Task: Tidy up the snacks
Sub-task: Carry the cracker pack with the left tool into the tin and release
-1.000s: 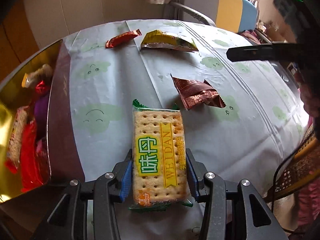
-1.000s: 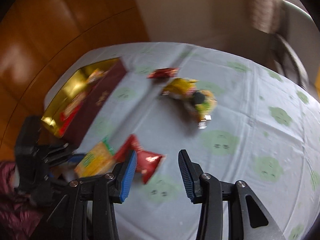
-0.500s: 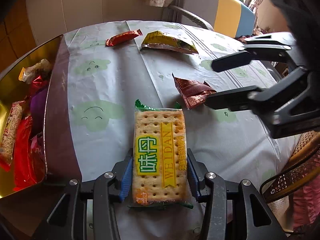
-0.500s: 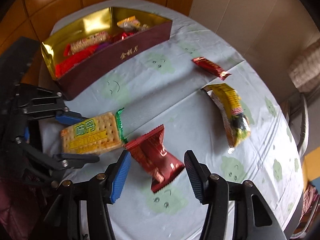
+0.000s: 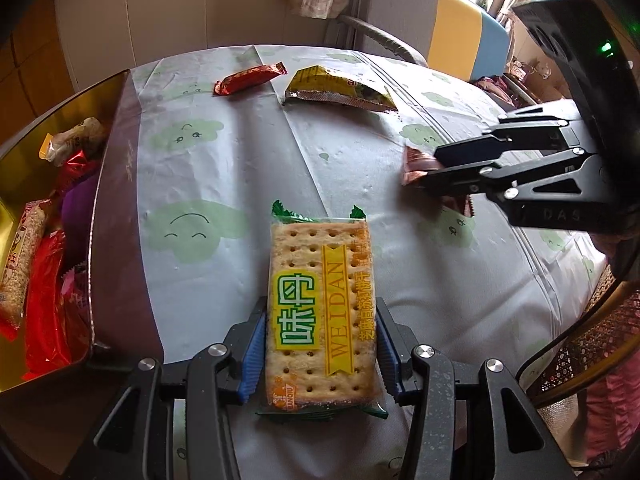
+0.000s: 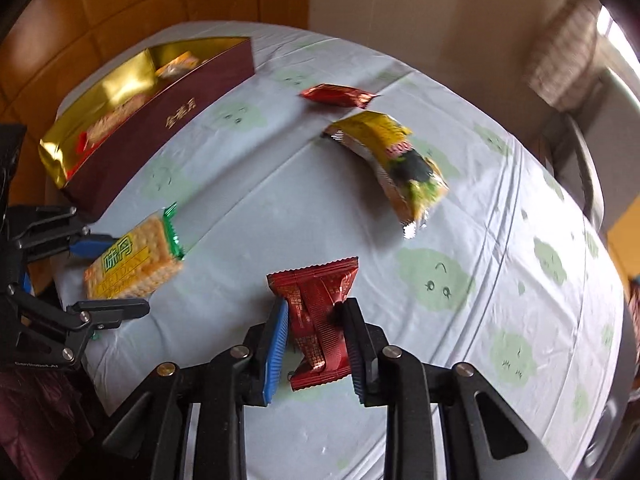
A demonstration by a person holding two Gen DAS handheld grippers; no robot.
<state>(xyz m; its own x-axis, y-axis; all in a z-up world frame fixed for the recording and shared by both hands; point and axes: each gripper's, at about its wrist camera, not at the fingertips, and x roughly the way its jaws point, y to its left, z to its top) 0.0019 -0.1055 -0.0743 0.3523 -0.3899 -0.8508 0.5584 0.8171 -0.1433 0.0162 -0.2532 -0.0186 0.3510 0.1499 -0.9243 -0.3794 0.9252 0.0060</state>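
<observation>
My right claw (image 6: 316, 344) is closing on the crinkled dark-red foil snack packet (image 6: 318, 316), lengthwise between its pads on the worktop (image 6: 460, 216); my left claw (image 5: 320, 344) pinches the flat cracker pack (image 5: 322, 312).

Left tongs (image 5: 320, 354) angled down, part-open; right tongs (image 6: 316, 344) steeper, jaws closing.

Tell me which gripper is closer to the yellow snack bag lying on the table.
Right. The right gripper, closing on the dark red wrapper, sits a short stretch from the yellow snack bag. The left gripper, around the cracker pack, is farther away, near the box.
</observation>
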